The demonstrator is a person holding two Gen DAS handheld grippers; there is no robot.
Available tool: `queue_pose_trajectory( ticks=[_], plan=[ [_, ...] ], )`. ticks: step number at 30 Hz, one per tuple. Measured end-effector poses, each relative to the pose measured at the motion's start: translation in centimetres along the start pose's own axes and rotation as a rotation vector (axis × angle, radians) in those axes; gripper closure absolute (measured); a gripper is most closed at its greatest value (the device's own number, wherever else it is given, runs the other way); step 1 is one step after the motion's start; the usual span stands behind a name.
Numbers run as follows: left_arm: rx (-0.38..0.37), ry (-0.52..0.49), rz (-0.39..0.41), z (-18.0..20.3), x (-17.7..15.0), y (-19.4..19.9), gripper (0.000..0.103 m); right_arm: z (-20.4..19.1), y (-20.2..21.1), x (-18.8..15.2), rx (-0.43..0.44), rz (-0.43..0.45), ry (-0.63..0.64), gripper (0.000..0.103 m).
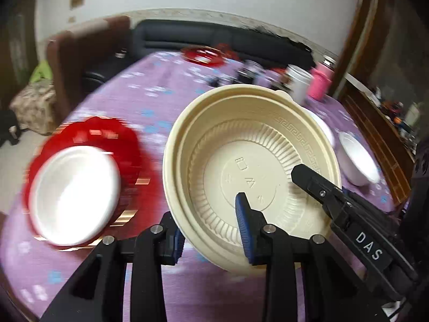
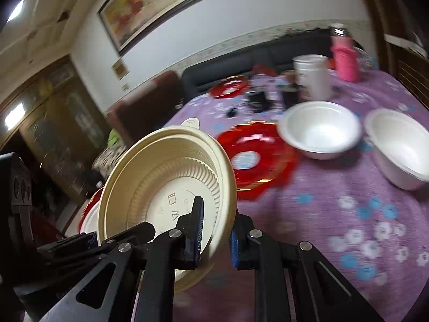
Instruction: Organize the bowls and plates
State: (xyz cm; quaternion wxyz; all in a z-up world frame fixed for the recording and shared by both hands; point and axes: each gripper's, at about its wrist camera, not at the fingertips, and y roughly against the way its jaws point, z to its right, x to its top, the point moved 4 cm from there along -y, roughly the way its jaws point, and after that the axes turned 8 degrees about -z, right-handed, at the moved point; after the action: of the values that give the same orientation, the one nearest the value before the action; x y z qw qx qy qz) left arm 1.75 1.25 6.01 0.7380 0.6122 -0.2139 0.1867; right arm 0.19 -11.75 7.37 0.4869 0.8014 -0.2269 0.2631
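Both grippers meet on one cream bowl [image 1: 249, 166], held tilted in the air above the purple table [image 1: 150, 91]. Seen from the left wrist, the left gripper [image 1: 211, 230] has one blue-padded finger inside the bowl and the other outside, under the near rim, so it is clamped on the bowl's wall. The right gripper [image 2: 214, 236] straddles the opposite rim the same way in its own view, one pad against the inside and one just outside; whether that outer pad actually presses the wall I cannot tell for certain, but it reads as a grip. The cream bowl looks like two nested pieces, judging by its doubled rim.

As for progress, some sorting seems done. A white bowl [image 1: 75, 193] sits on a red plate [image 1: 88, 134] to the left of the held bowl. Much remains scattered, though: another red plate [image 2: 257, 155] lies flat on the table with nothing on it, two more white bowls [image 2: 319, 131] [image 2: 399, 145] stand side by side but apart near it, and a third red plate [image 2: 230, 87] rests far back among cups and jars.

My judgement is that the job is somewhere in the middle. The cream bowl has yet to be set down, and the loose white bowls and red plates are not yet gathered.
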Motion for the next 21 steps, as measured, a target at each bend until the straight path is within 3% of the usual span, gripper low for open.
queue_pose_trajectory(
  ticks=[8, 13, 21],
  plan=[
    [0.144, 0.139, -0.005, -10.4, 0.2, 1.3, 0.069, -9.5, -6.9, 0.5, 0.091, -0.150, 0.080, 0.084],
    [0.225, 0.185, -0.041, -15.0, 0.2, 0.1, 0.069, -12.5, -11.1, 0.3, 0.097, -0.234, 0.090, 0.084],
    [0.209, 0.226, -0.062, -18.2, 0.7, -0.6, 0.069, -14.3, -13.8, 0.4, 0.032, -0.269, 0.146, 0.084]
  ],
)
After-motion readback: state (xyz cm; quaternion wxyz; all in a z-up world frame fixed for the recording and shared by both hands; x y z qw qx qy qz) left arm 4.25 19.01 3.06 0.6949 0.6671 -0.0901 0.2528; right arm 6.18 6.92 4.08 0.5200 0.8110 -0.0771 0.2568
